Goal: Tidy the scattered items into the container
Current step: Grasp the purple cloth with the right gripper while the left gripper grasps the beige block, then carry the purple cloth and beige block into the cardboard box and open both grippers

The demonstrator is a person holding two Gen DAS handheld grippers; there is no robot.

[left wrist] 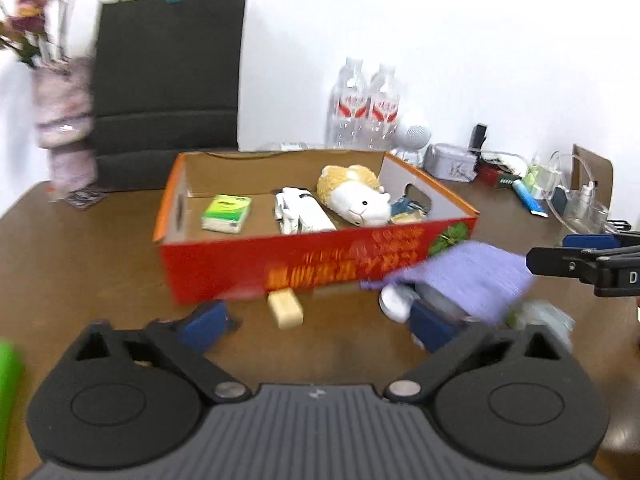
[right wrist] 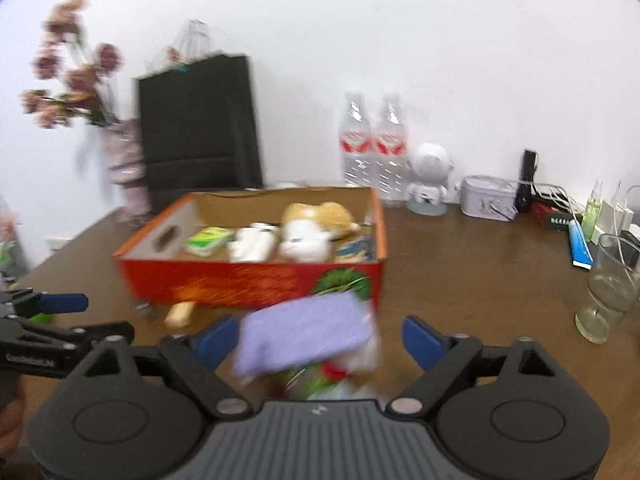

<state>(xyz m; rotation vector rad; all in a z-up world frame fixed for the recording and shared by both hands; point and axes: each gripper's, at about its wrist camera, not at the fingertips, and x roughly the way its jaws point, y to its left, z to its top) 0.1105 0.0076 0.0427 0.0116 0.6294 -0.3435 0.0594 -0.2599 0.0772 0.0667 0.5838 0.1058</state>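
The brown worktop (right wrist: 460, 272) carried my red cardboard box (left wrist: 312, 264), a plush toy (left wrist: 354, 194) and tissue pack (left wrist: 226, 214) inside. A purple cloth (right wrist: 304, 330) lay between my right gripper (right wrist: 320, 340) fingers, spread wide. My left gripper (left wrist: 316, 326) gaped empty near a beige soap bar (left wrist: 285, 308).

two water bottles (right wrist: 372, 148), one red box (right wrist: 248, 284), one plush toy (right wrist: 312, 228), one glass (right wrist: 610, 292).
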